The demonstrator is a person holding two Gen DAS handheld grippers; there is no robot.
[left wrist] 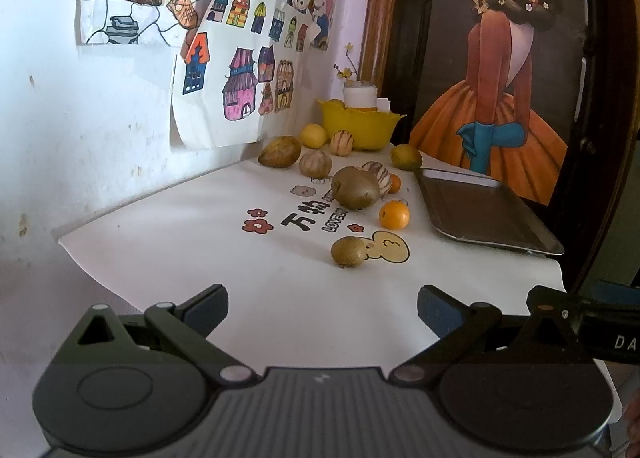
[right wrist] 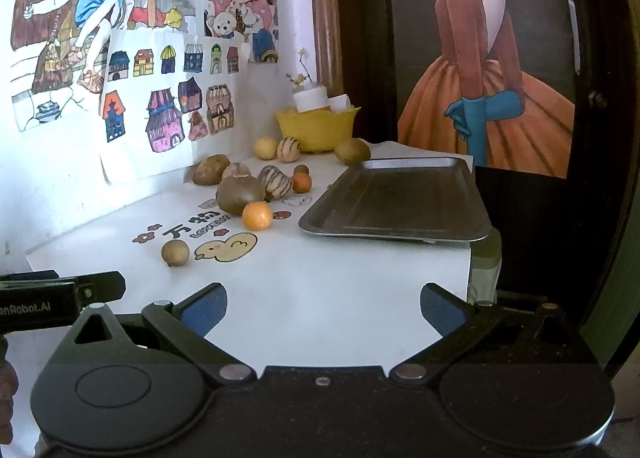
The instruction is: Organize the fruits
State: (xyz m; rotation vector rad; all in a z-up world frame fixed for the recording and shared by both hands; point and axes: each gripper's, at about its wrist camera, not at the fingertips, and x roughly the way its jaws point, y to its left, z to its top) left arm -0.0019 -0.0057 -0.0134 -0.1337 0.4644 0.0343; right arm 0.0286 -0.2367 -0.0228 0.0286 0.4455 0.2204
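The left gripper [left wrist: 322, 310] sits low at the near edge of the table, and its jaws are wide apart with nothing between them. The right gripper [right wrist: 324, 308] is beside it, also wide apart and holding nothing. In the right view the side of the left gripper shows the letters "enRobot.AI". In the left view the side of the right gripper shows "DA".

Both hang over a white cloth [left wrist: 248, 282] that covers the table. Closest on the cloth is a small brown fruit [left wrist: 348, 252], right next to a yellow duck drawing [right wrist: 227, 247]. Past the duck are red flowers, two big black Chinese letters and the word "LOVE" with more letters hidden by fruit.

An orange [left wrist: 394, 215] lies a bit farther, near a big brown fruit [left wrist: 355, 188]. Just behind them is a striped fruit [right wrist: 275, 182] and a second orange [right wrist: 301, 182]. More brown fruits lie near the wall.

A dark metal tray [right wrist: 400, 202] sits on the right side of the table, apart from the fruit. Nothing is on it.

At the back corner is a yellow bowl [left wrist: 360, 126] with a white cup in it. A yellow fruit and another striped fruit lie just in front of the bowl.

Kids' drawings [right wrist: 168, 106] of houses hang on the wall. One picture up top reads "MORNI".
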